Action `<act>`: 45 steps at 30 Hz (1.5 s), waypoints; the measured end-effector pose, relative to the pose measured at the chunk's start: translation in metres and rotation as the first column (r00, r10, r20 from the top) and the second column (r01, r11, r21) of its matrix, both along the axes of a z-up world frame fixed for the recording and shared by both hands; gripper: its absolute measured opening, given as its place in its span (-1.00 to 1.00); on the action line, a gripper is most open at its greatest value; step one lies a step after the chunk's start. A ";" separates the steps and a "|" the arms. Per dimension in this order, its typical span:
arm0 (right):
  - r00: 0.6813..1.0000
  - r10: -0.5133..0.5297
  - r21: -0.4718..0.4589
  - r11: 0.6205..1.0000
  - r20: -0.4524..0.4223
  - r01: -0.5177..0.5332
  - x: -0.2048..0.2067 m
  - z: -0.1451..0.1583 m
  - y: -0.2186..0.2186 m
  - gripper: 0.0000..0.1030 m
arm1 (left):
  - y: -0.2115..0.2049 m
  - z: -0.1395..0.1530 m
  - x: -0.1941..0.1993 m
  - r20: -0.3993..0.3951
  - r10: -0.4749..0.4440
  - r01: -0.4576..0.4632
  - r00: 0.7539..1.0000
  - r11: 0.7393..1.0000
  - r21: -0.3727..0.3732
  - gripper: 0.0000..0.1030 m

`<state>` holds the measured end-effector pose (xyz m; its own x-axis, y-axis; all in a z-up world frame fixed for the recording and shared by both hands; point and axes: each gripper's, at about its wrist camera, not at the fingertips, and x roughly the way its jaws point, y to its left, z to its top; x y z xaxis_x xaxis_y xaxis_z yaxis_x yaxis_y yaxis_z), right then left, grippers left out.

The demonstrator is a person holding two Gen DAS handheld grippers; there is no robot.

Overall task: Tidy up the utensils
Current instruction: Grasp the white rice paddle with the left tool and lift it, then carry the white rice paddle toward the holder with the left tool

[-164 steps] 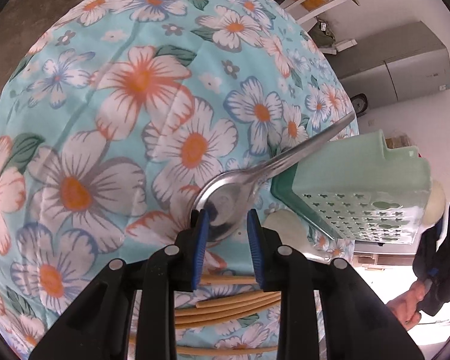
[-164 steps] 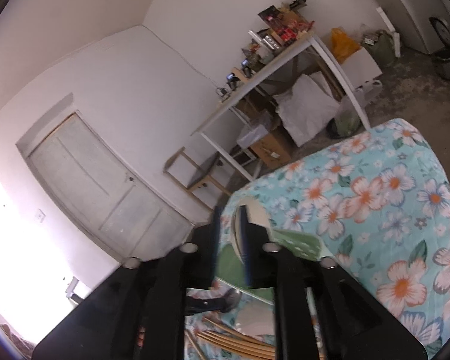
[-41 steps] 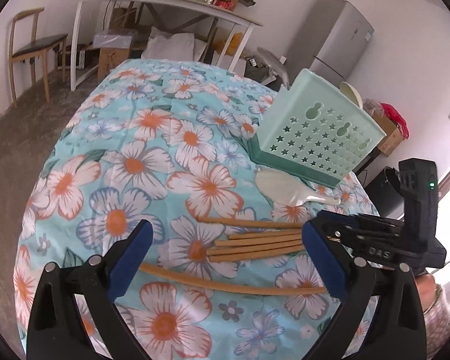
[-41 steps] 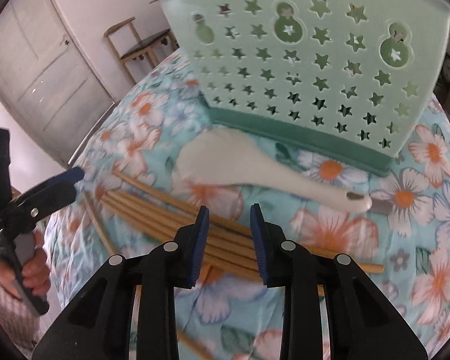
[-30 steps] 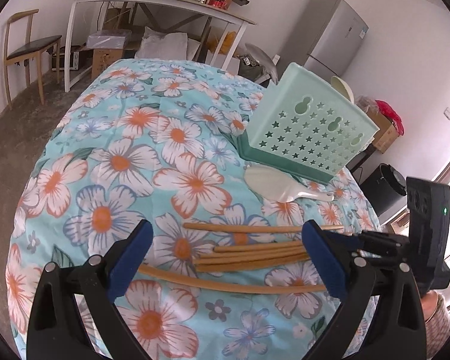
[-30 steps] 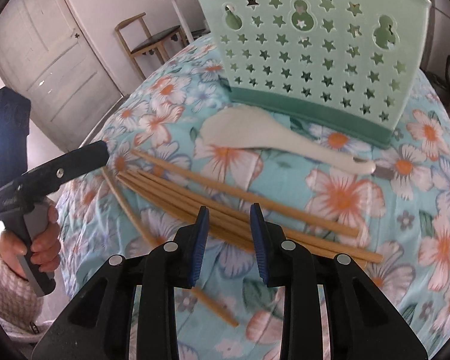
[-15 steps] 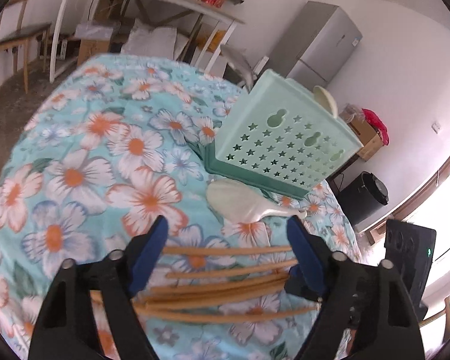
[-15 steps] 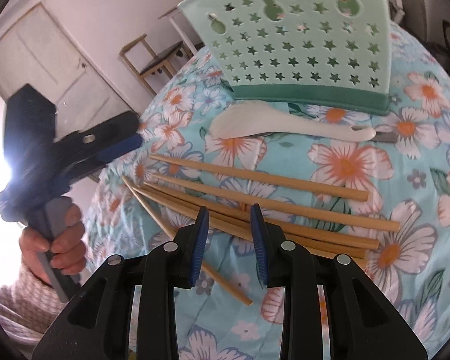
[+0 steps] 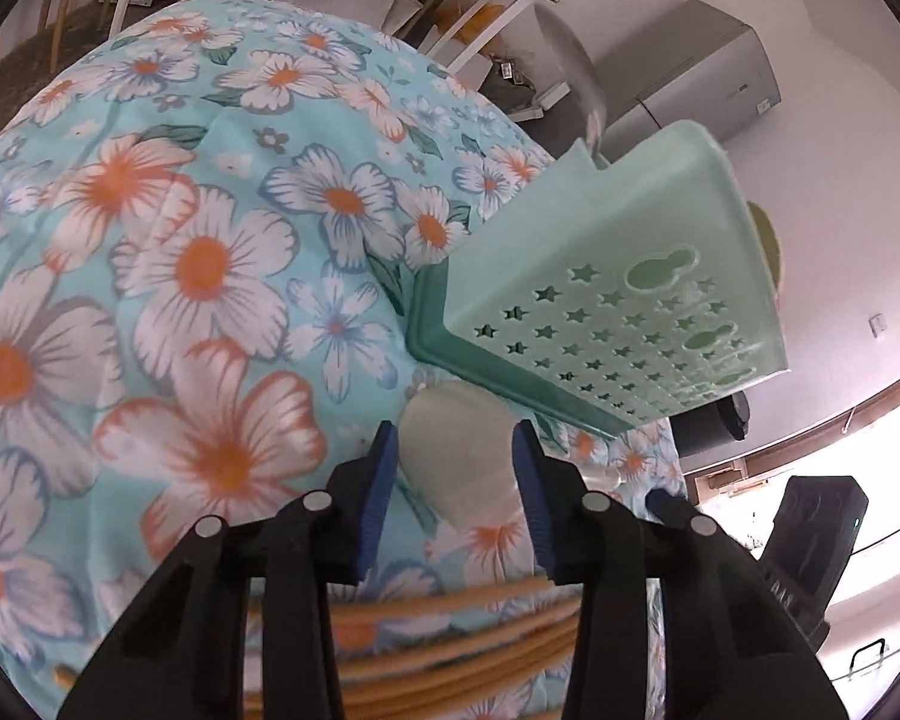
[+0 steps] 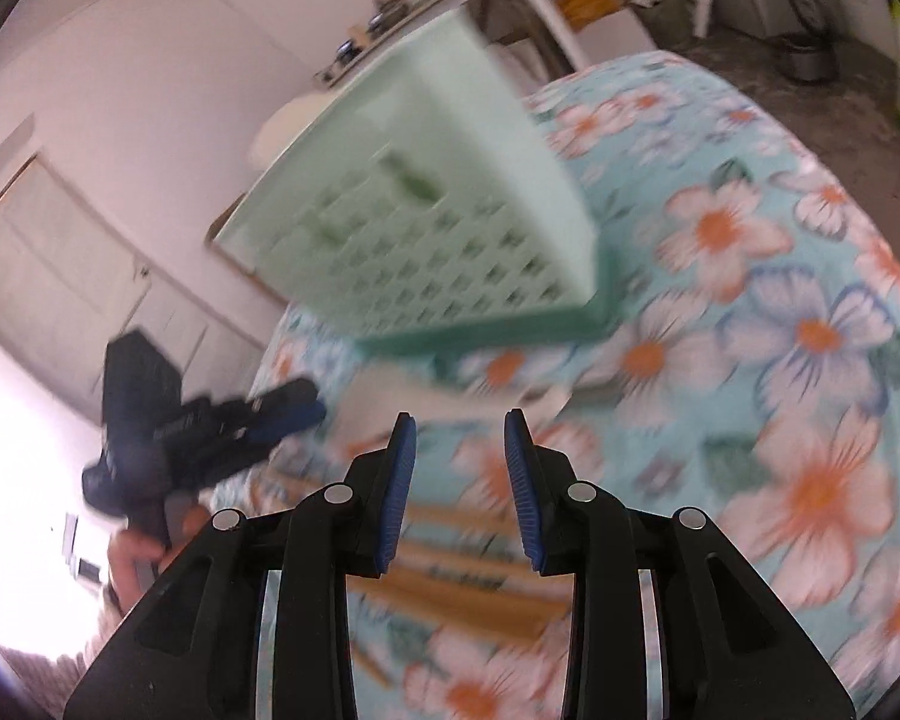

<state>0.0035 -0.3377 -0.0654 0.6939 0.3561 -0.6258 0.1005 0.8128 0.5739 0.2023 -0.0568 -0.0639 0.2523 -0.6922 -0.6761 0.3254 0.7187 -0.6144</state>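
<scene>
While left gripper (image 9: 455, 483) closes around pale spoon (image 9: 459, 468), right gripper (image 10: 459, 480) spread, blurred, chopsticks (image 9: 450, 630) half hidden.

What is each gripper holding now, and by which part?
Nothing yet. The left gripper is closing around the white rice paddle's blade, pads not pressing. The right gripper is empty above the chopsticks.

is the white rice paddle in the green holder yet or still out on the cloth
Out. The white rice paddle lies flat on the floral cloth beside the green holder.
</scene>
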 end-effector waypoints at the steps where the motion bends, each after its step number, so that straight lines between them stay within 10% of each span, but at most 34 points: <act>1: 1.000 -0.010 -0.005 1.000 0.000 0.010 0.004 -0.001 -0.002 -0.37 | -0.002 -0.002 0.002 -0.001 0.003 -0.003 1.000 1.000 0.006 -0.27; 24: 0.996 0.086 -0.042 0.995 -0.037 -0.087 -0.015 -0.014 0.029 -0.32 | -0.009 0.018 -0.062 0.068 -0.204 0.212 0.977 0.966 -0.150 -0.32; 38: 0.995 -0.077 0.015 0.997 -0.061 0.078 -0.080 -0.016 -0.023 -0.32 | -0.041 0.043 -0.172 0.309 -0.540 0.555 0.783 0.831 0.046 -0.31; 45: 0.993 -0.103 0.036 0.994 -0.058 0.105 -0.088 -0.024 -0.022 -0.26 | -0.040 0.018 -0.177 0.162 -0.497 0.513 0.852 0.855 -0.074 -0.28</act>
